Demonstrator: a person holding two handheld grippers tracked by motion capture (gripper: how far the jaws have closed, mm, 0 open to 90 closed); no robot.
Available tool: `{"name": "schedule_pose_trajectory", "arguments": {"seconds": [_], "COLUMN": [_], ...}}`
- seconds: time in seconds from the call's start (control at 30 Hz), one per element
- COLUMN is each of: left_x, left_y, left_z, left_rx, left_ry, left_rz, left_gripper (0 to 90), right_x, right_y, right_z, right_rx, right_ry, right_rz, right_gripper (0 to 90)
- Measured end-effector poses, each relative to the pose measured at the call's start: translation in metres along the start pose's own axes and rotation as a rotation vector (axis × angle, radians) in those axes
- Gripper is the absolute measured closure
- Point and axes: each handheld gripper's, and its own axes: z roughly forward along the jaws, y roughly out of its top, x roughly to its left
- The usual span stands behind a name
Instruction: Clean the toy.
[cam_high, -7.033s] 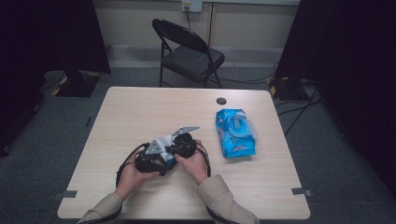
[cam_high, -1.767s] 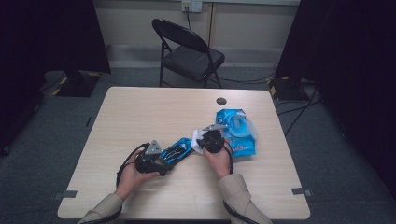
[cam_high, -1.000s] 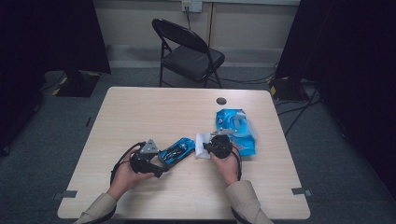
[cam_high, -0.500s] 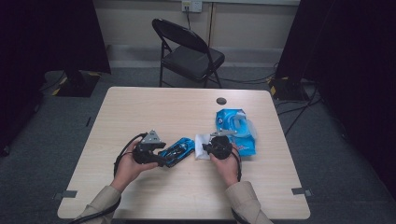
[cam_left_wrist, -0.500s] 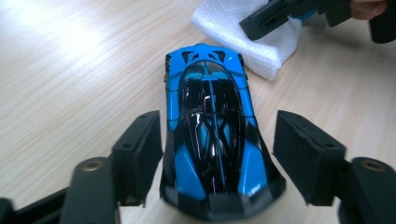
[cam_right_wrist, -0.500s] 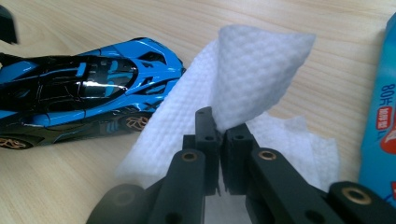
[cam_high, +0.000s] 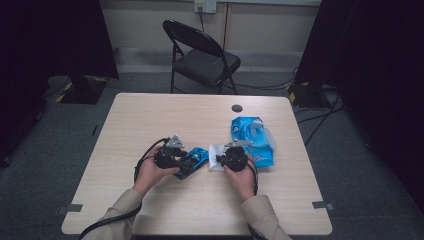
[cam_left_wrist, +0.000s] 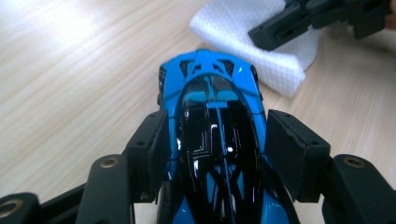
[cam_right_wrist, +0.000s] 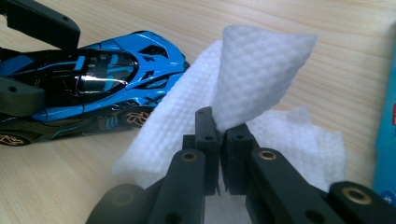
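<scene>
The counter (cam_high: 150, 125) carries everything at its near middle, within easy reach of both forearms. Toward its right side lies a blue wipes pack (cam_high: 252, 140), flat with its opening upward, probably the source of the sheet now in use.

The toy car (cam_left_wrist: 212, 140), blue with a black canopy, rests on its wheels on the counter just left of centre. The left tool (cam_left_wrist: 212, 154) straddles its body, one jaw against each flank, clamped on the car; this seems meant to pin it so that it cannot roll or skid when rubbed. The car's free end points toward the other tool, which leaves that end and the upper bodywork exposed.

The white wipe (cam_right_wrist: 243, 93) lies partly on the counter just beside the car's free end, touching or nearly touching it. The right tool (cam_right_wrist: 218, 128) is clenched on a pinched fold of the wipe, so part of the sheet stands up above the jaws while the rest trails below. Holding it bunched like this probably gives a firm pad to drag across the paintwork.
</scene>
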Motion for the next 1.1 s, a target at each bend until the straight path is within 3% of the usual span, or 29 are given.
{"name": "schedule_pose_trajectory", "arguments": {"seconds": [0.37, 0.73, 1.1], "left_x": [-0.004, -0.006, -0.006], "left_y": [0.003, 0.005, 0.004], "left_z": [0.003, 0.003, 0.001], "left_rx": [0.01, 0.024, 0.03], "left_ry": [0.027, 0.036, 0.032], "left_rz": [0.023, 0.031, 0.033], "left_gripper": [41.3, 41.9, 42.1], "right_x": [0.007, 0.04, 0.049], "right_y": [-0.004, -0.008, -0.009], "right_z": [-0.001, 0.005, 0.006], "right_rx": [0.001, 0.014, 0.017], "right_ry": [0.011, 0.079, 0.114], "right_rz": [0.0, -0.039, -0.044], "right_gripper": [87.4, 87.6, 87.8]}}
